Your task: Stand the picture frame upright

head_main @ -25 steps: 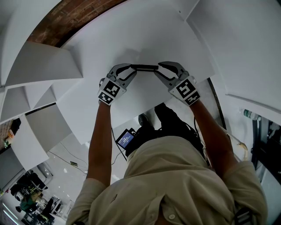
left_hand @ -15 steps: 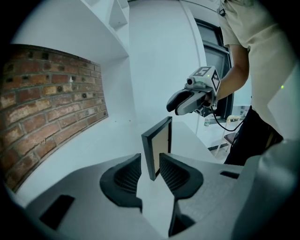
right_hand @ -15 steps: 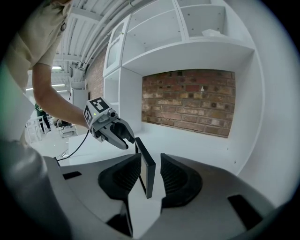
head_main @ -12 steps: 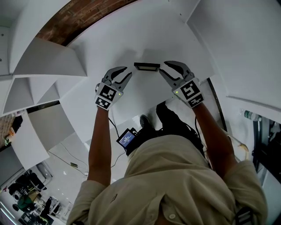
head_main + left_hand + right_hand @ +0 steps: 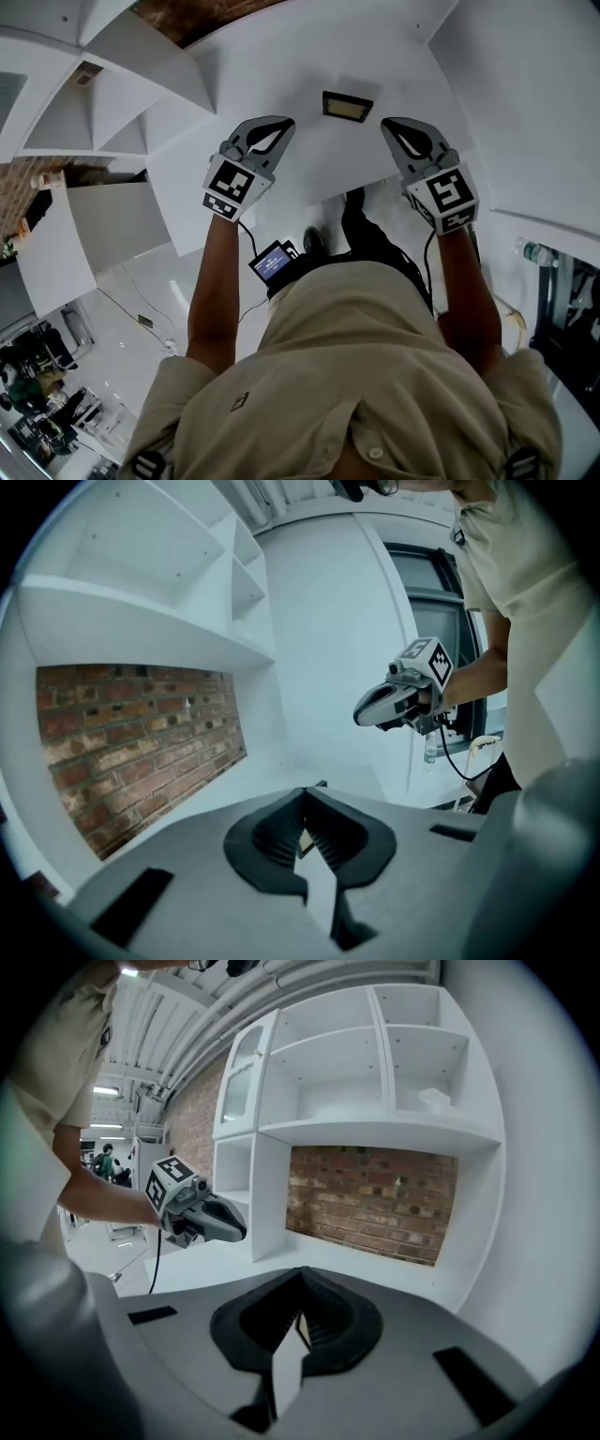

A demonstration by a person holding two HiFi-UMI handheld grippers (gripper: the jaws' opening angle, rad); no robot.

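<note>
One picture frame (image 5: 347,106) sits clear of the white shelf (image 5: 281,66) edges.

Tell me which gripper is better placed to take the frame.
Right, probably: the right gripper has its tip nearer the frame than the left gripper. Both have just closed on nothing.

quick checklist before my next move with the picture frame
1. picture frame released: ok, it sits alone on the white surface.
2. Frame fully upright: cannot tell, the head view looks down on it.
3. left gripper empty: ok, its jaws have just closed on nothing.
4. right gripper empty: ok, its jaws have just closed on nothing.
5. Grippers clear of the frame: ok, one on each side, not touching.
</note>
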